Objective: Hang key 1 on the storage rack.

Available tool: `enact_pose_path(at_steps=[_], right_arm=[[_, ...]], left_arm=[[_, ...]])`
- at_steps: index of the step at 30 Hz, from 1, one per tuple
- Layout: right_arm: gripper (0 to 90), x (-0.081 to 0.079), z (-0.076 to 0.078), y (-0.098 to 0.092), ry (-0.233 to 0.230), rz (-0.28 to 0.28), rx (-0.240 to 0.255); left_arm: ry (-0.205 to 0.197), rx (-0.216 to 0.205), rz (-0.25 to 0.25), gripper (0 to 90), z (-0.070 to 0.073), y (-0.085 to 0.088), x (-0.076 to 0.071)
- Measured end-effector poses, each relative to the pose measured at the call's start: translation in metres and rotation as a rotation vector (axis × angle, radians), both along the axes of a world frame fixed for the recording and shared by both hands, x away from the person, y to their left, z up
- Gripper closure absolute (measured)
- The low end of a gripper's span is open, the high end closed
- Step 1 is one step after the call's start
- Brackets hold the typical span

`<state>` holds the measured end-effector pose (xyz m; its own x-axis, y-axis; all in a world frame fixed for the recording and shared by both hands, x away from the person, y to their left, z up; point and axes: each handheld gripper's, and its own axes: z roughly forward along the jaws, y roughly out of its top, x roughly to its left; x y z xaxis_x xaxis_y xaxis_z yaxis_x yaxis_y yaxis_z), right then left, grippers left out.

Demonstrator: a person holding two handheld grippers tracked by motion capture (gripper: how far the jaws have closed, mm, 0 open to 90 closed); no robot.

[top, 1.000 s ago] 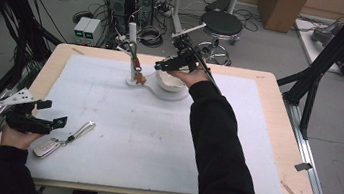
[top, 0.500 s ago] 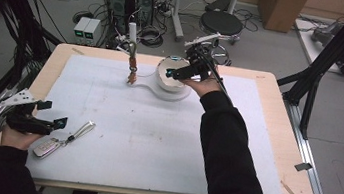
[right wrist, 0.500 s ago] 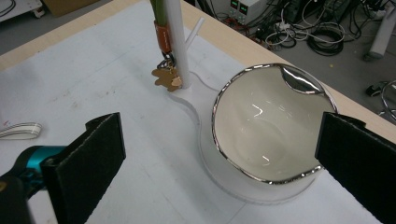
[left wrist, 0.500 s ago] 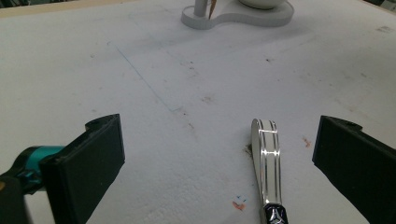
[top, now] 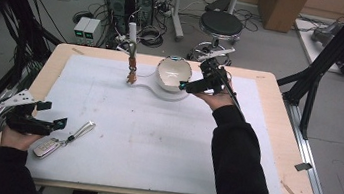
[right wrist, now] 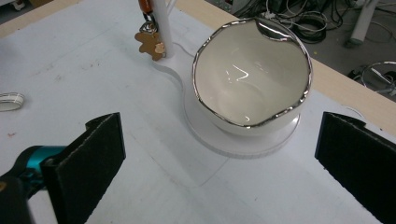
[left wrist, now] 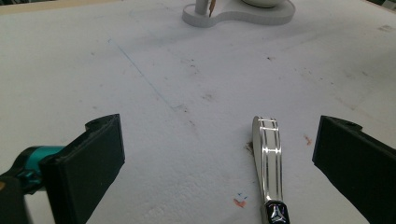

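A white bowl (top: pixel 173 72) with a silver rim sits tilted on the round end of a white stand (top: pixel 162 95) at the far middle of the table. From the stand's thin post (top: pixel 131 59) hangs a brown bear charm (right wrist: pixel 150 44). My right gripper (top: pixel 192 77) is open just right of the bowl (right wrist: pixel 252 74), not touching it. A car key (top: pixel 46 148) with a silver strap (left wrist: pixel 268 156) lies at the near left. My left gripper (top: pixel 55 114) is open, and in its own view the strap lies on the table between its jaws, untouched.
A white sheet (top: pixel 164 141) covers most of the wooden table (top: pixel 277 121). Black frame legs stand at both sides. Behind the far edge are a stool (top: pixel 221 23), computer cases and cables on the floor.
My right gripper has moved to the right, off the bowl, which now shows uncovered and tilted. The left hand, the key and the stand have not moved.
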<state>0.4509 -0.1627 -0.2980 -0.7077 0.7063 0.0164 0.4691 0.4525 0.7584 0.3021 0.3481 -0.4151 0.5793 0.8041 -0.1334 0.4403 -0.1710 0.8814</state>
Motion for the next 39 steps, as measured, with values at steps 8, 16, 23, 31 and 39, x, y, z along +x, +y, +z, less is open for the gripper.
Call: enact_pose_path(at_steps=[8,16,23,31,39], right_arm=[[0.6,-0.012,-0.013,-0.02,-0.005,-0.029,0.017],[0.6,-0.028,-0.026,-0.035,-0.024,-0.031,0.0],[0.6,-0.039,-0.036,-0.047,-0.035,-0.042,0.004],[0.6,-0.054,-0.046,-0.063,-0.051,-0.057,0.024],[0.6,-0.071,-0.053,-0.077,-0.061,-0.076,0.044]], left_arm=[[-0.001,-0.003,-0.001,2.7,0.0,0.001,0.0],[0.004,-0.005,-0.001,2.7,-0.001,0.001,0.0],[0.004,-0.002,0.001,2.7,-0.001,0.001,-0.001],[0.005,0.0,0.004,2.7,-0.001,0.001,-0.001],[0.007,0.006,0.004,2.7,-0.001,-0.001,-0.002]])
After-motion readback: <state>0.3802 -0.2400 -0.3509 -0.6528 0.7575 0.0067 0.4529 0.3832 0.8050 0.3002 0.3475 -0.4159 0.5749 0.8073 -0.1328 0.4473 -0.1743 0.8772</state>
